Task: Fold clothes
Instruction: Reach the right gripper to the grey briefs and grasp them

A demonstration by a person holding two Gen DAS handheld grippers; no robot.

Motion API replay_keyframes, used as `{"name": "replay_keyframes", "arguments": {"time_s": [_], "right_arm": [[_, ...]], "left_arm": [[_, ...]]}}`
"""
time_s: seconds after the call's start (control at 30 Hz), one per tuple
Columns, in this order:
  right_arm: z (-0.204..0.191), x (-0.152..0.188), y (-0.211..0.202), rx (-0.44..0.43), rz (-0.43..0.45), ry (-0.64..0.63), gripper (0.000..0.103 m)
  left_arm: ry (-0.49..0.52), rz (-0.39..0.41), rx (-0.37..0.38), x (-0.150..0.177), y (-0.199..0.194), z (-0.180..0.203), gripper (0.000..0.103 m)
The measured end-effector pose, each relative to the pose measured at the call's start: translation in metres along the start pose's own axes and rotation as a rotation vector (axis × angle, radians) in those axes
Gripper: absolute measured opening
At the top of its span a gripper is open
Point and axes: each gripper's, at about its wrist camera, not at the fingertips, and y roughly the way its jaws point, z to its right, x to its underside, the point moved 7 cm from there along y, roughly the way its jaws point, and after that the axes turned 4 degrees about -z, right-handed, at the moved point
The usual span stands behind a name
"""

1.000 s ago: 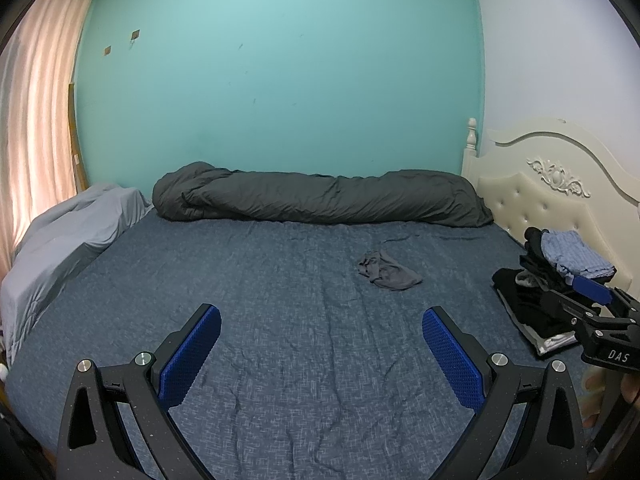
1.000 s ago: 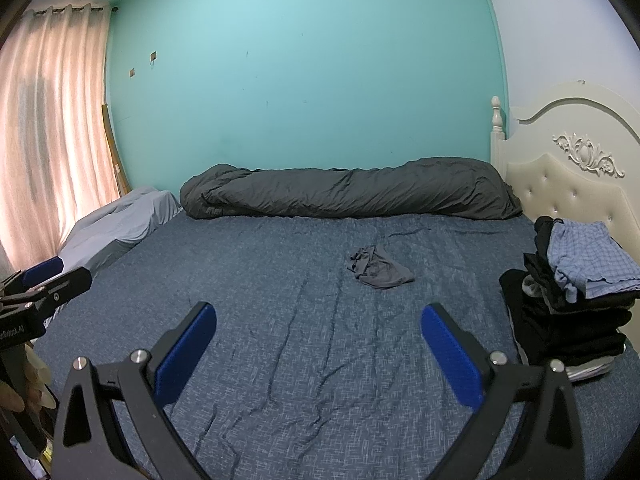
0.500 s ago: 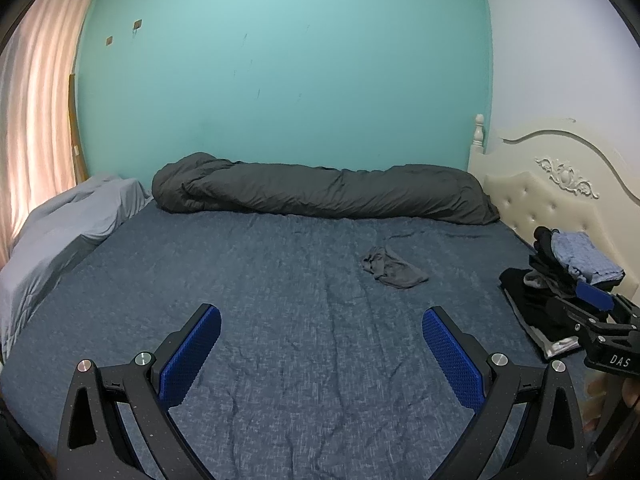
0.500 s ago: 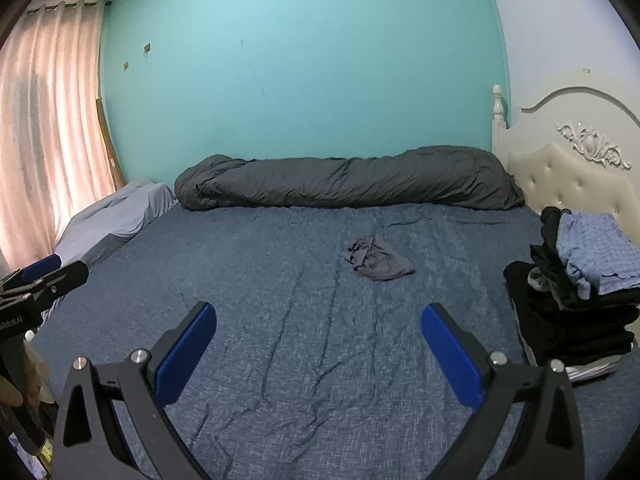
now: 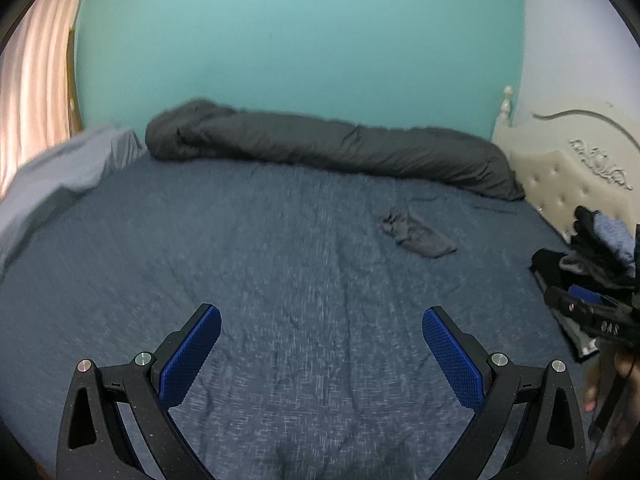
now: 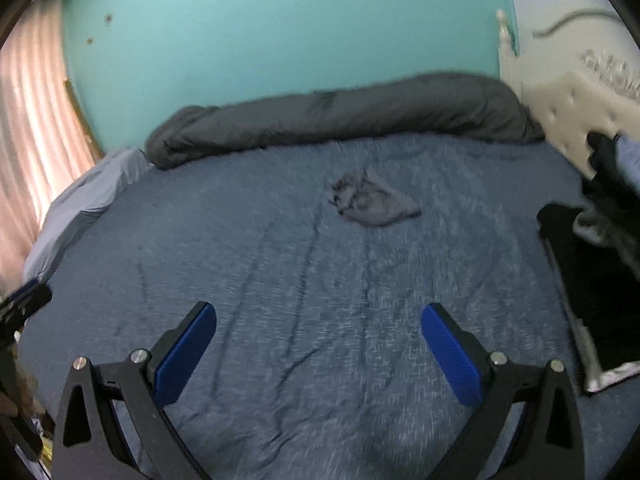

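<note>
Hovering over the blue bedsheet, the left gripper is spreading its blue-padded fingers wide with nothing between them. The right gripper is gaping just as wide and empty above the same sheet. A small crumpled grey garment is lying flat on the sheet, well ahead of the left gripper and a little to its right; in the right wrist view the garment is sitting ahead of that gripper, close to its centre line. A stack of folded dark clothes is resting on the bed at the far right of the right gripper, near the cream tufted headboard, with a pale blue piece on top. Beyond the garment, a rolled dark grey duvet is stretching along the teal wall. At the far left of both grippers a light grey pillow is lying beside a pink curtain. Both views are showing motion blur.
</note>
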Motion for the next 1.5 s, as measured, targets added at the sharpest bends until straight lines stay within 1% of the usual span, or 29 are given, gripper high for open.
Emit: {"name": "replay_keyframes", "arguments": {"time_s": [0.07, 0.23, 0.3, 0.33, 0.37, 0.4, 0.47, 0.53, 0.57, 0.67, 0.77, 0.83, 0.87, 0.9, 0.97, 1.0, 1.03, 1.07, 1.13, 1.27, 1.33, 1.5], "right_arm": [[0.011, -0.004, 0.033, 0.0, -0.035, 0.007, 0.103], [0.04, -0.015, 0.114, 0.001, -0.121, 0.025, 0.103], [0.052, -0.021, 0.147, 0.006, -0.149, 0.032, 0.102], [0.059, -0.025, 0.164, 0.011, -0.159, 0.035, 0.1], [0.067, -0.03, 0.181, 0.031, -0.169, 0.03, 0.093], [0.073, -0.034, 0.196, 0.046, -0.183, 0.023, 0.09], [0.083, -0.043, 0.221, 0.057, -0.194, 0.01, 0.088], [0.091, -0.055, 0.249, 0.09, -0.203, -0.014, 0.083], [0.093, -0.06, 0.26, 0.1, -0.205, -0.025, 0.078], [0.098, -0.074, 0.292, 0.127, -0.215, -0.055, 0.077], [0.1, -0.085, 0.324, 0.151, -0.224, -0.067, 0.073], [0.099, -0.091, 0.34, 0.162, -0.224, -0.071, 0.064], [0.098, -0.092, 0.347, 0.173, -0.229, -0.081, 0.055], [0.097, -0.094, 0.353, 0.185, -0.235, -0.091, 0.04], [0.095, -0.096, 0.364, 0.199, -0.245, -0.104, 0.023], [0.093, -0.098, 0.367, 0.207, -0.246, -0.107, 0.014], [0.091, -0.1, 0.365, 0.208, -0.233, -0.106, 0.01], [0.089, -0.103, 0.363, 0.209, -0.219, -0.105, 0.008], [0.082, -0.105, 0.35, 0.194, -0.196, -0.114, 0.007], [0.065, -0.106, 0.304, 0.144, -0.14, -0.126, 0.006], [0.054, -0.108, 0.267, 0.104, -0.106, -0.132, 0.006], [0.007, -0.114, 0.176, 0.007, -0.035, -0.172, 0.006]], "left_arm": [[-0.019, -0.029, 0.001, 0.006, 0.03, -0.006, 0.103], [-0.06, -0.051, -0.021, 0.017, 0.101, -0.023, 0.103], [-0.087, -0.081, -0.02, 0.022, 0.131, -0.029, 0.103], [-0.099, -0.091, -0.013, 0.025, 0.143, -0.032, 0.103], [-0.111, -0.099, -0.005, 0.027, 0.155, -0.034, 0.103], [-0.117, -0.102, -0.002, 0.029, 0.164, -0.036, 0.103], [-0.136, -0.111, 0.006, 0.035, 0.177, -0.043, 0.103], [-0.157, -0.119, 0.015, 0.041, 0.189, -0.05, 0.103], [-0.167, -0.124, 0.019, 0.045, 0.196, -0.054, 0.103], [-0.185, -0.172, 0.017, 0.056, 0.207, -0.066, 0.103], [-0.212, -0.157, 0.006, 0.058, 0.206, -0.078, 0.103], [-0.23, -0.143, -0.002, 0.058, 0.205, -0.087, 0.103], [-0.24, -0.136, -0.006, 0.058, 0.204, -0.091, 0.103], [-0.246, -0.134, -0.009, 0.059, 0.203, -0.094, 0.103], [-0.253, -0.14, -0.006, 0.062, 0.203, -0.096, 0.103], [-0.257, -0.143, -0.004, 0.064, 0.203, -0.098, 0.103], [-0.261, -0.147, -0.002, 0.065, 0.203, -0.099, 0.103], [-0.261, -0.147, 0.0, 0.066, 0.202, -0.099, 0.103], [-0.257, -0.145, 0.01, 0.064, 0.2, -0.096, 0.103], [-0.259, -0.139, 0.032, 0.059, 0.192, -0.09, 0.103], [-0.252, -0.135, 0.046, 0.056, 0.185, -0.085, 0.103], [-0.202, -0.114, 0.081, 0.053, 0.151, -0.071, 0.103]]}}
